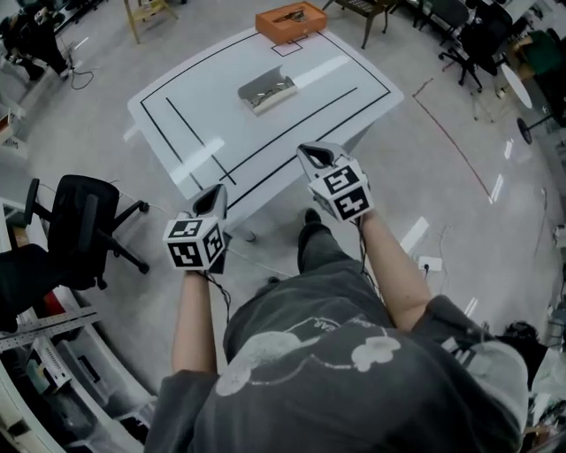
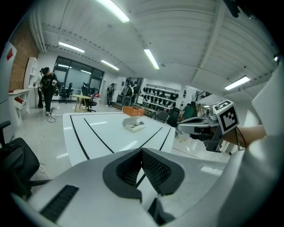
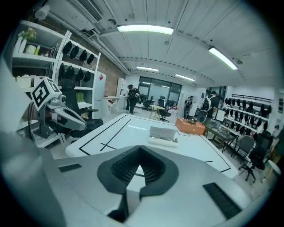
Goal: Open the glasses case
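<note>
Although the left claw (image 2: 141, 151) and the right claw (image 3: 139, 149) are both held up in front of the person, each one is clenched, jaws together, with nothing between them and touching nothing. A white bench (image 1: 203, 84) with black lines stands ahead; in the head view its near corner shows between the two claws. An orange box (image 1: 290, 22) sits at the far edge of the bench, and a black office chair (image 1: 84, 221) stands on the floor at the left. The glasses case (image 1: 267, 91) lies near the middle of the bench with its lid already up and glasses inside. It is well apart from both claws, and only bare bench top lies between.
</note>
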Motion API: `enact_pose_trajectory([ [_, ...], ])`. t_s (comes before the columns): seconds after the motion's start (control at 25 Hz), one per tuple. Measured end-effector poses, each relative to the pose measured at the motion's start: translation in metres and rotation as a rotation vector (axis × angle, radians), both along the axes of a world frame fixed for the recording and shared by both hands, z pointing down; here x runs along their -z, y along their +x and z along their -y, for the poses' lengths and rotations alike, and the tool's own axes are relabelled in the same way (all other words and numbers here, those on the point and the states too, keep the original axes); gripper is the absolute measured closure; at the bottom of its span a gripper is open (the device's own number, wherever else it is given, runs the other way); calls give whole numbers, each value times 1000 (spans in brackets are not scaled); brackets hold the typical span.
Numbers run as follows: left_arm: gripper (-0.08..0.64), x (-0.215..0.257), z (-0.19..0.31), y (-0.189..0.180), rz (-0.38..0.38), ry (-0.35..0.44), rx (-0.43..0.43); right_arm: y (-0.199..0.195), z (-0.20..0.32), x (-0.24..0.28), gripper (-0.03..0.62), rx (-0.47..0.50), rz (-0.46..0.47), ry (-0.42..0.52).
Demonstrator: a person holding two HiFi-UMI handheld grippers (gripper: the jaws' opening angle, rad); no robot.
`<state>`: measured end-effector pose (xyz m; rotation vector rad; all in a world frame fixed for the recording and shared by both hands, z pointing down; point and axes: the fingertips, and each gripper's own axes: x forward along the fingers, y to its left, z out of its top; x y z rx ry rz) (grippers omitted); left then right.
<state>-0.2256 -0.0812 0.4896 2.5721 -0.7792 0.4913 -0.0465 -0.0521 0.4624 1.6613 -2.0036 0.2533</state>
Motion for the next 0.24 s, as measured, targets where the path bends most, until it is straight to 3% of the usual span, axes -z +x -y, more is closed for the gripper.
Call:
enact_pose_trajectory([
  [0.24,558,14,-20,-3,-26,5,-3,-6,-28,13,592,-24,19,9],
])
